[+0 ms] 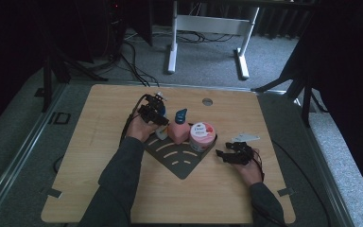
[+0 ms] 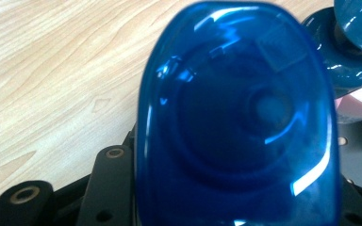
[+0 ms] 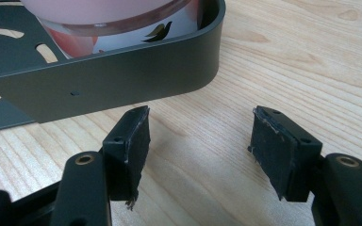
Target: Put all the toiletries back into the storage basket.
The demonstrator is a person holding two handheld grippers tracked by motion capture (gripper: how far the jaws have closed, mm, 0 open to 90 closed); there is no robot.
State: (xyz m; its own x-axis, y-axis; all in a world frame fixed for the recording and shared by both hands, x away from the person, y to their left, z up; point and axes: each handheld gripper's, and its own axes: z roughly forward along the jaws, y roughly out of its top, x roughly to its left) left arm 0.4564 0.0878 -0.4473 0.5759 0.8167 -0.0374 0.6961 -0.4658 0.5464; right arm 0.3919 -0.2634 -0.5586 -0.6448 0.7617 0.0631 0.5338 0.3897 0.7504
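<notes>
A dark slotted tray (image 1: 179, 163) lies mid-table. On it stand a bottle with a blue cap (image 1: 161, 132), a pink bottle (image 1: 179, 131) with a teal pump top (image 1: 181, 115), and a pink-lidded Dove jar (image 1: 202, 135). My left gripper (image 1: 157, 119) comes down over the blue-capped bottle and is shut on it. In the left gripper view the blue cap (image 2: 235, 117) sits between the jaws and hides the pads; one black finger (image 2: 108, 183) shows beside it. My right gripper (image 3: 200, 127) rests open on the wood just outside the tray's wall (image 3: 122, 80), next to the jar (image 3: 122, 28).
The teal pump top (image 2: 353, 42) and pink bottle (image 2: 358, 101) stand close to the right of the blue cap. A round grommet (image 1: 207, 101) sits near the table's far edge. White desk legs (image 1: 172, 47) and cables lie on the carpet beyond.
</notes>
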